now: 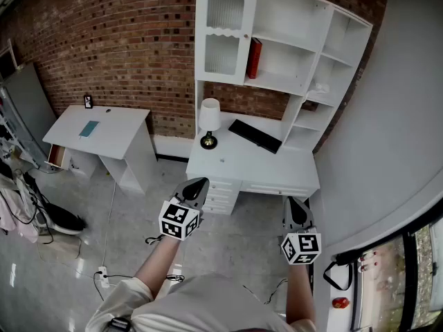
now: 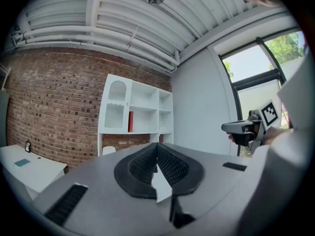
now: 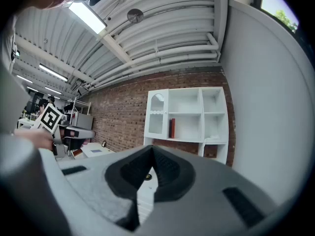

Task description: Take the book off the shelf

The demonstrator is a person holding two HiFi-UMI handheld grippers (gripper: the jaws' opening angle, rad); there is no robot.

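Observation:
A red book [image 1: 255,57] stands upright on a middle shelf of the white shelf unit [image 1: 291,81], just right of the arched glass door. It shows small and far off in the left gripper view as the red book [image 2: 130,121] and in the right gripper view as the red book [image 3: 172,128]. My left gripper [image 1: 196,187] and right gripper [image 1: 297,211] hover well short of the desk, both shut with nothing between the jaws. Each is held in a hand, far from the book.
A white desk [image 1: 242,168] under the shelves carries a small lamp [image 1: 208,122] and a black keyboard [image 1: 255,135]. A second white desk [image 1: 97,133] stands at the left by the brick wall. Cables and a power strip [image 1: 104,277] lie on the floor.

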